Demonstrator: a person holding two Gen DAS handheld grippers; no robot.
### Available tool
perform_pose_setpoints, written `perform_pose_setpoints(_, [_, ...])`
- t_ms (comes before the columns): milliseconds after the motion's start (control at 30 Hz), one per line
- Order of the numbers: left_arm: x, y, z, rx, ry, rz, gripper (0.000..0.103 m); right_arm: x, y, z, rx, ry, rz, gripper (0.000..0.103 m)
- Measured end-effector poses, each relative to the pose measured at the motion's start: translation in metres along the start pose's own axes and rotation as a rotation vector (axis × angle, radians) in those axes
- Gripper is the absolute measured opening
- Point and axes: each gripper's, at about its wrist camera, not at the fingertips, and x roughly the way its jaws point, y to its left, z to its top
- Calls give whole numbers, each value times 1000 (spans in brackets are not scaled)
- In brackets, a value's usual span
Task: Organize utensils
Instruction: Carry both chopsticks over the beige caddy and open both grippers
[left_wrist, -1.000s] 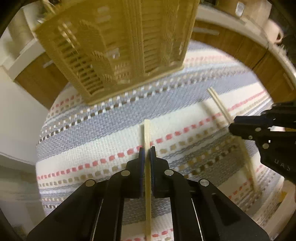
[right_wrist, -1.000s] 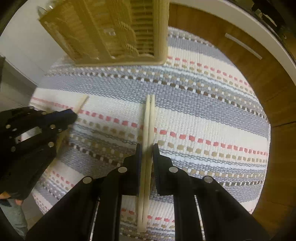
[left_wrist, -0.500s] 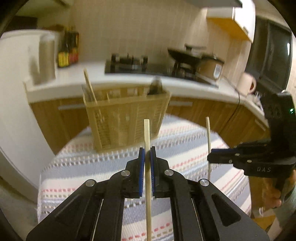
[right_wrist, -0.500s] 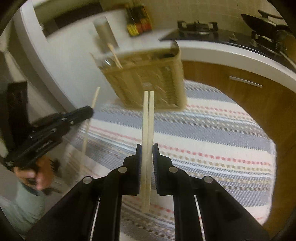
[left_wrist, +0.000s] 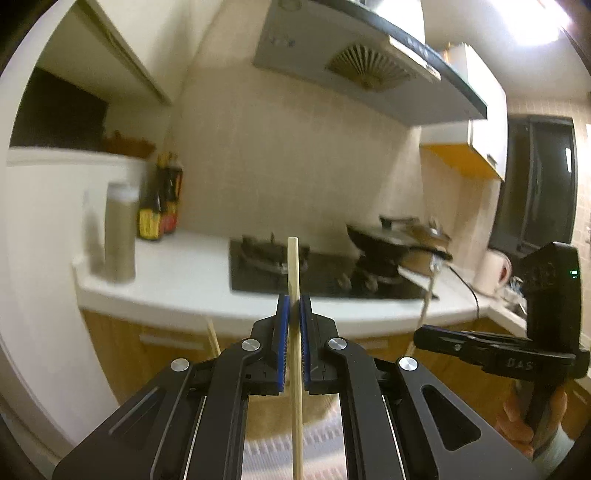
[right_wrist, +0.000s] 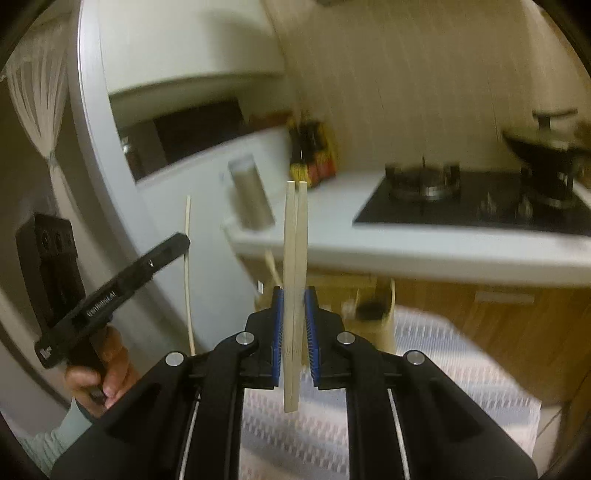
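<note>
Left tool (left_wrist: 291, 321) grips one chopstick (left_wrist: 293, 273); right tool (right_wrist: 293, 317) grips a pair (right_wrist: 295, 236), both raised upright. Dropping them into the basket (right_wrist: 386, 332) remains.

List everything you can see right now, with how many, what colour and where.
single chopstick: one, pale wood, upright in the left hand-held gripper
paired chopsticks: two, pale wood, side by side in the right hand-held gripper
basket: one, tan wicker, on the cloth behind the right gripper
striped cloth: one, white and grey, below
sauce bottles: dark, yellow labels, countertop; count unclear
canister: one, grey, countertop
stove: one, black, countertop
wok: one, black, on stove
left hand-held gripper: black, blue pads
right hand-held gripper: black, blue pads
</note>
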Motion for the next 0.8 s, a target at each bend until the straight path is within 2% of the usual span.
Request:
perform_pose_setpoints(167, [26,16,20,-39,-78,5,4,9,4,35,-51,-113,-91,10])
perform_pose_setpoints(267, [45,23,27,-53,-114,18,4,22,0,43,-81,-153,-145,10])
perform_pose_setpoints(500, [79,39,26,-72,-161,65,4,54,-18,49,-120,-173,-237,10])
perform_pose_setpoints(800, [99,50,11,-44,-176,116,4,75,-32,41,-118,-192,-250,10])
